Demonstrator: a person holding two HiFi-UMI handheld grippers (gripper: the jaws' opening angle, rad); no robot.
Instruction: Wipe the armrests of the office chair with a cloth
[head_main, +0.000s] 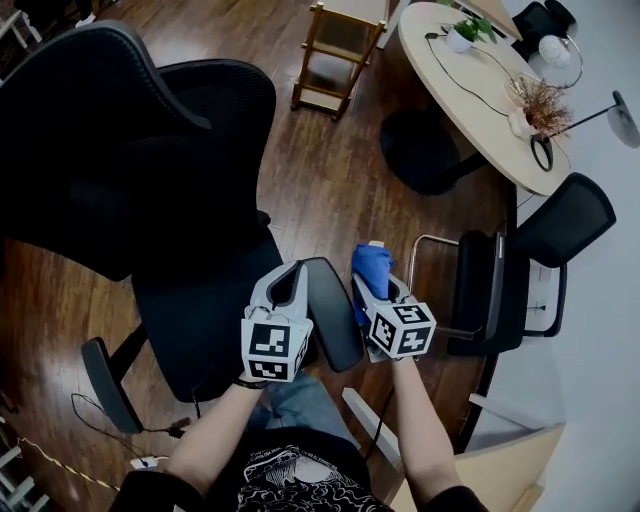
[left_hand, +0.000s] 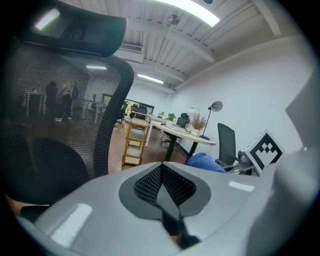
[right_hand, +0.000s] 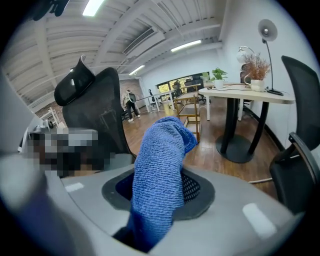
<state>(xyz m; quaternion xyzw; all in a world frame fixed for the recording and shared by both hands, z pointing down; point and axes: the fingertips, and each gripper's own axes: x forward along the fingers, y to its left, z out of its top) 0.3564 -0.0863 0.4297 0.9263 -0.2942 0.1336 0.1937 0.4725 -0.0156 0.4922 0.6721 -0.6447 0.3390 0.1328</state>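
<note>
A black mesh office chair (head_main: 150, 170) fills the left of the head view. Its right armrest (head_main: 335, 315) lies between my two grippers; its other armrest (head_main: 105, 385) sticks out at lower left. My right gripper (head_main: 374, 290) is shut on a blue cloth (head_main: 371, 266), just right of the near armrest. In the right gripper view the blue cloth (right_hand: 162, 175) stands up from between the shut jaws. My left gripper (head_main: 288, 280) hovers over the seat, left of that armrest, shut with nothing in it; its pads (left_hand: 150, 182) meet at the tip.
A second black chair (head_main: 520, 270) stands close on the right. Behind it is a pale round table (head_main: 470, 95) with plants and a desk lamp (head_main: 615, 110). A wooden stool (head_main: 335, 55) stands at the back. A cable (head_main: 110, 435) lies on the wood floor at lower left.
</note>
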